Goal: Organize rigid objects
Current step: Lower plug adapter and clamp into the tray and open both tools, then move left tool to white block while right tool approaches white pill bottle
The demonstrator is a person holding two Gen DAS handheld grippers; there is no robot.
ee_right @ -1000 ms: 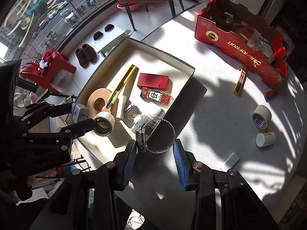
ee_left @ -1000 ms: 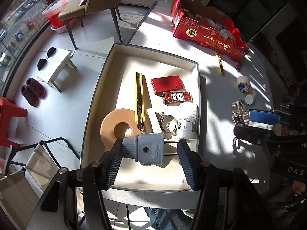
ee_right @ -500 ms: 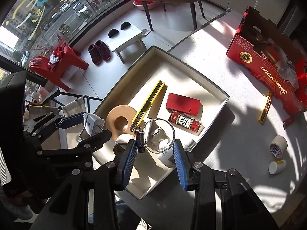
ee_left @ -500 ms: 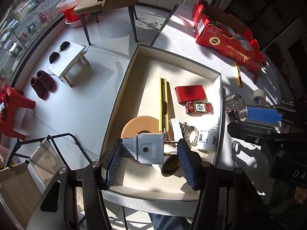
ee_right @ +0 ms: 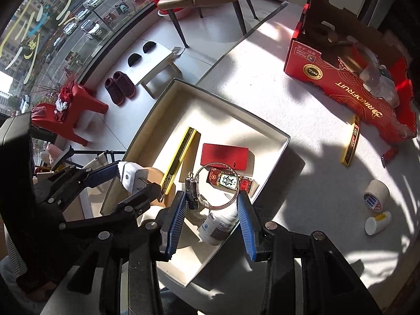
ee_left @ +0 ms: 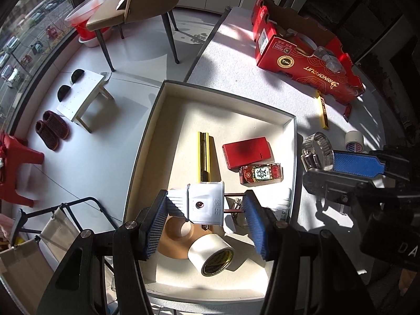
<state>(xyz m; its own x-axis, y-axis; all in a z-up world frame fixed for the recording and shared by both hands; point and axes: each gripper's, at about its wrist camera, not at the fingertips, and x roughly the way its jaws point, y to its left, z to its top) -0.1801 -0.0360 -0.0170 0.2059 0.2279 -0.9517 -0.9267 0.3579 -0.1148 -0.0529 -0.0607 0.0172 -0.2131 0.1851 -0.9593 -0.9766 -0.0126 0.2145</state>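
Observation:
A shallow cream box (ee_left: 286, 120) (ee_right: 284, 141) on the white table holds a yellow utility knife (ee_left: 203, 155), a red case (ee_left: 246, 152), a small printed pack (ee_left: 261, 174), a white bottle (ee_right: 219, 225), a tan tape ring (ee_left: 172, 239) and a white tape roll (ee_left: 211, 254). My left gripper (ee_left: 206, 207) is shut on a white power plug (ee_left: 204, 203) above the box's near end. My right gripper (ee_right: 212, 197) is shut on a metal hose clamp (ee_right: 215, 185) above the box's right side; it also shows in the left wrist view (ee_left: 316, 151).
A red cardboard fruit box (ee_right: 349, 78) stands at the table's far side. A yellow stick (ee_right: 350, 145), a small red item (ee_right: 389, 155), a tape roll (ee_right: 375, 195) and a small white cap (ee_right: 378, 221) lie on the table to the right. A chair (ee_left: 136, 8) stands beyond the table.
Both grippers have risen and pulled back. The right gripper carried the hose clamp leftward from over the table to over the box. The left still holds the plug.

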